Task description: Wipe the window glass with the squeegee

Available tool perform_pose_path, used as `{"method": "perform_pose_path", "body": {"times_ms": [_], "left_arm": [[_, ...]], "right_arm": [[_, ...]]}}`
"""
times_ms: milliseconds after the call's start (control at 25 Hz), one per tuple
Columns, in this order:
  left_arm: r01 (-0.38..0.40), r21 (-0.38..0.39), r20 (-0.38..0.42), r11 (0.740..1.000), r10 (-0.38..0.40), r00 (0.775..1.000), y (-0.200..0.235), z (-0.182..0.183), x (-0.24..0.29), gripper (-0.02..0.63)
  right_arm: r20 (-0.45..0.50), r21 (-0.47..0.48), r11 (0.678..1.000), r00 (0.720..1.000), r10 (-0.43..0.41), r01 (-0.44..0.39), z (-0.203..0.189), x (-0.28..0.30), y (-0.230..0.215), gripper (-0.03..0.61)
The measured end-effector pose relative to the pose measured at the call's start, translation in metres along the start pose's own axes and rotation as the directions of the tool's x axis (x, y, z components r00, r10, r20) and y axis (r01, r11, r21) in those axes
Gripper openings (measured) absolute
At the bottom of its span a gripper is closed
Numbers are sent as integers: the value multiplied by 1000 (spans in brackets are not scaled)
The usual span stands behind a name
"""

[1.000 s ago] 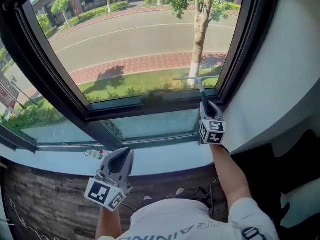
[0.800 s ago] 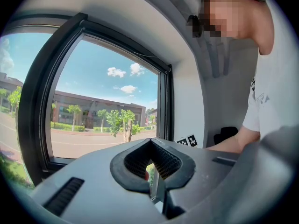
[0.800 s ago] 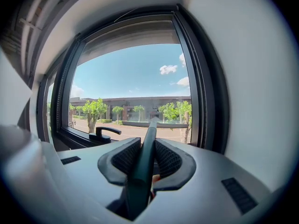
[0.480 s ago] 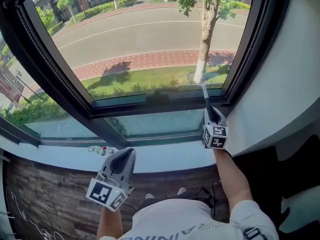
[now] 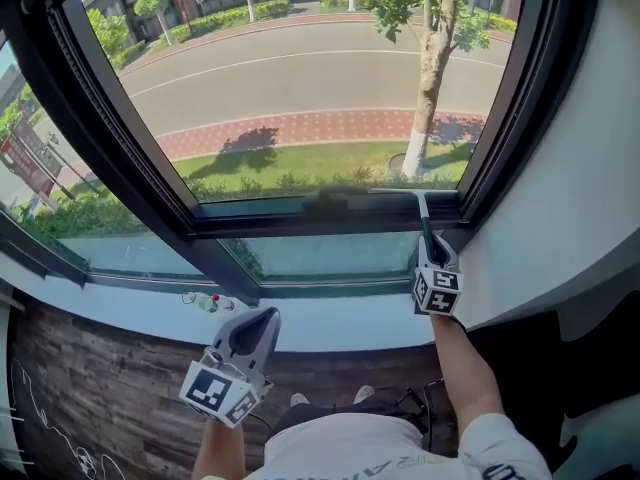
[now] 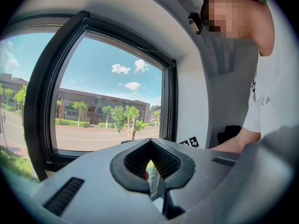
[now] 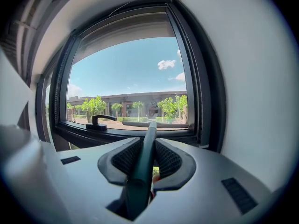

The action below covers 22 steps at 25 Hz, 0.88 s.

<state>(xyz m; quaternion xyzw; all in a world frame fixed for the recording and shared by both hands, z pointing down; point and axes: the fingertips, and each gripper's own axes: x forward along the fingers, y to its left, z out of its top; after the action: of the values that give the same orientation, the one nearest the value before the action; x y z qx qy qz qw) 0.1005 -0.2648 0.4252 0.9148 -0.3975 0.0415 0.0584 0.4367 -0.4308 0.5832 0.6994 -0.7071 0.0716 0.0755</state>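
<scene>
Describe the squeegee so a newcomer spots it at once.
Start at the big dark-framed window. At the right end of the upper pane's bottom edge lies a thin blade. That squeegee has a dark green handle running into the right gripper, unlike the black latch fixed to its left.

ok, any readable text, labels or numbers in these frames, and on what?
None readable.
Shirt print: cut off at the frame edge, upside down, unreadable.
Red sign outside, left: too small.
Cubes on left tool and right tool: square markers only, no words.
Squeegee in right tool: no label visible.
</scene>
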Motion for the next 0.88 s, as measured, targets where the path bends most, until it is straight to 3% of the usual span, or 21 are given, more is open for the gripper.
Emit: {"method": "perform_pose_path", "body": {"times_ms": [200, 480, 640, 880], "left_arm": [[-15, -16, -10, 1000, 15, 1000, -9, -2, 4, 17], [-78, -18, 17, 997, 78, 997, -2, 0, -2, 17], [-103, -29, 35, 994, 104, 994, 3, 2, -12, 17], [-44, -18, 61, 999, 45, 997, 20, 3, -19, 17]], "right_arm": [[9, -1, 999, 999, 39, -39, 2, -19, 2, 100], [78, 105, 987, 990, 116, -124, 16, -107, 17, 100], [119, 100, 985, 985, 128, -140, 34, -148, 24, 100], [183, 59, 991, 977, 110, -123, 67, -160, 51, 100]]}}
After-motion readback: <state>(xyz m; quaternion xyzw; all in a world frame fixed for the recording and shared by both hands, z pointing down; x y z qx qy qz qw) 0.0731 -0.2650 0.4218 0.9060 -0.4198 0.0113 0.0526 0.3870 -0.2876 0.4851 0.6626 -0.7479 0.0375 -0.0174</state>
